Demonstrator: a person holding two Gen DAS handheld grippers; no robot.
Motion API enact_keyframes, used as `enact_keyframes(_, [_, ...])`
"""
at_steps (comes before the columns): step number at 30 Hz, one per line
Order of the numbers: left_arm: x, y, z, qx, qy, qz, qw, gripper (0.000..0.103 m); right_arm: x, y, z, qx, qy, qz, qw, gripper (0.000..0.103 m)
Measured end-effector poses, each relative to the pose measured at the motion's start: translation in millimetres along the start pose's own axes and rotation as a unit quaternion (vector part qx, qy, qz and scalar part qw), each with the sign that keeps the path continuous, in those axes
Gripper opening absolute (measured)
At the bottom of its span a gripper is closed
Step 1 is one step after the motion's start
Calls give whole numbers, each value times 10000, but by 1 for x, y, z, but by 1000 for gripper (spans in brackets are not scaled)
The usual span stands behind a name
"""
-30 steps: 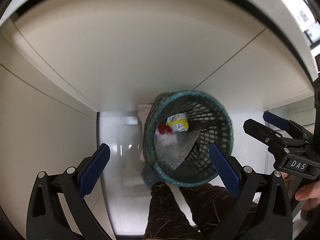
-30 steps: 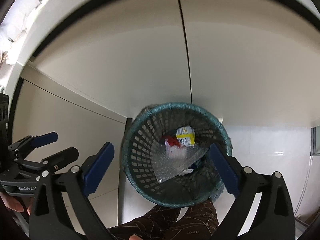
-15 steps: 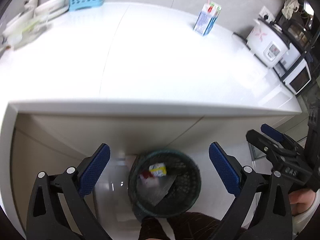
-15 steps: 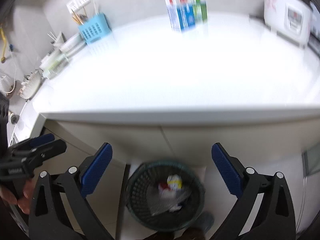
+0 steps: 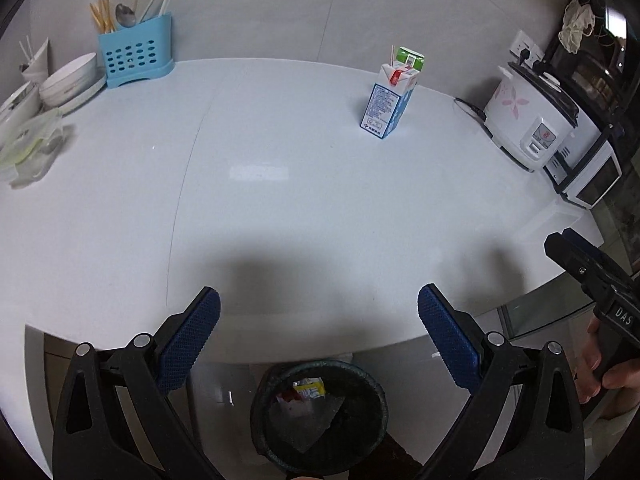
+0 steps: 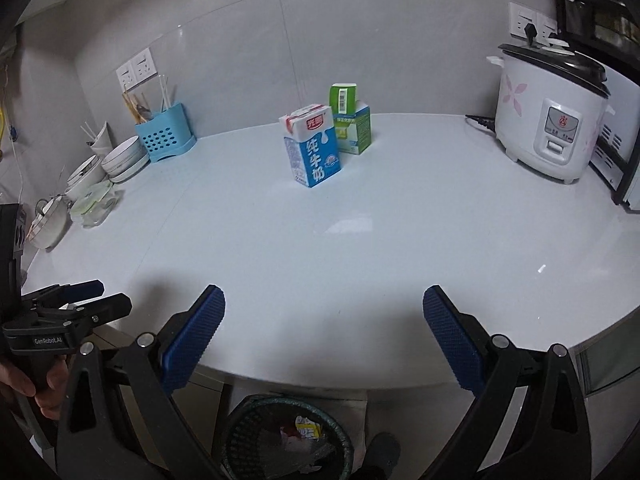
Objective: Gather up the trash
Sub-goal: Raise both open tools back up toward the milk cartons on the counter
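The left tongs point(image 5: 319, 330) and the right tongs point(image 6: 324, 330) are both spread wide with nothing between their blue pads, each hovering over the near edge of the white counter point(image 5: 320, 208). At 6 o'clock, on the floor below that edge, sits a dark mesh wastebasket point(image 5: 318, 416) holding a yellow wrapper point(image 5: 309, 390), a red scrap and a clear plastic sheet. Farther out, at about 12 o'clock in the right wrist view, a blue-and-white milk carton point(image 6: 313, 145) stands upright on the counter, with a green-and-white carton point(image 6: 352, 122) just behind it at 1 o'clock. At 2 o'clock stands a white rice cooker point(image 6: 550, 114); at 10 o'clock, a blue utensil holder point(image 6: 165, 133) and stacked bowls point(image 6: 124, 158) line the wall.
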State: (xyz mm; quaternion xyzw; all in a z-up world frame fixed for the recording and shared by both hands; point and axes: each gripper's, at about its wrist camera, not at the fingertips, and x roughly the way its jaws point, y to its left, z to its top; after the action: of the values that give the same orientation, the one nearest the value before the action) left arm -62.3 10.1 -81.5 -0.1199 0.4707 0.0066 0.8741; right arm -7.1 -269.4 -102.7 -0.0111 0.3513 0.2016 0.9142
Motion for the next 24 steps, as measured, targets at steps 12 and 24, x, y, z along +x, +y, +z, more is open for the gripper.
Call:
enact_keyframes(12, [50, -47, 78, 91, -55, 284, 9995, 97, 44, -50, 78, -210, -135, 93, 9996, 95])
enact_keyframes(24, [103, -73, 147, -116, -118, 273, 9995, 97, 122, -94, 141, -304, 86, 358, 9989, 91])
